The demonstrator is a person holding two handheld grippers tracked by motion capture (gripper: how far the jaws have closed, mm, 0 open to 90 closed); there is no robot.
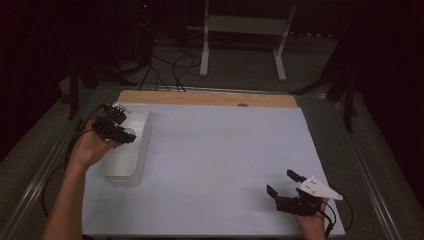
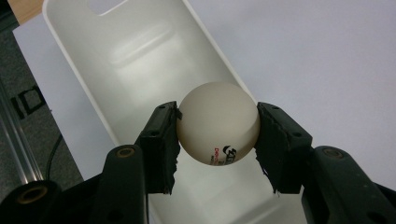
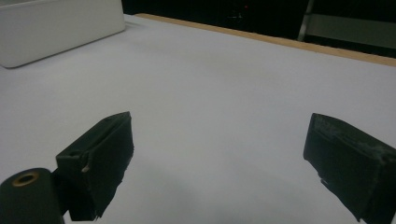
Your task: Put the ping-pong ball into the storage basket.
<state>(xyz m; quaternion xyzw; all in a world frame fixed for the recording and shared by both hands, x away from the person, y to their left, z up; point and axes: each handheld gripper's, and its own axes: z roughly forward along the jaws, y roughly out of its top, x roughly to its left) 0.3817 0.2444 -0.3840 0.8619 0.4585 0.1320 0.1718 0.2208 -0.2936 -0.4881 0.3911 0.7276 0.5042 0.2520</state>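
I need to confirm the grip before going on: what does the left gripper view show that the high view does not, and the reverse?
Left gripper view alone: the two black jaws pressing on either side of the off-white table tennis ball, its small red and black print, and the bare smooth inside of the white oblong plastic bin under it.

High view alone: the right gripper with jaws apart low on the pale sheet, the wooden table edge, and the floor stand behind.

Both: the left gripper held over the bin, and the pale sheet around it.

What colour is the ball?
White, with small red and black print; the ball shows best in the left gripper view.
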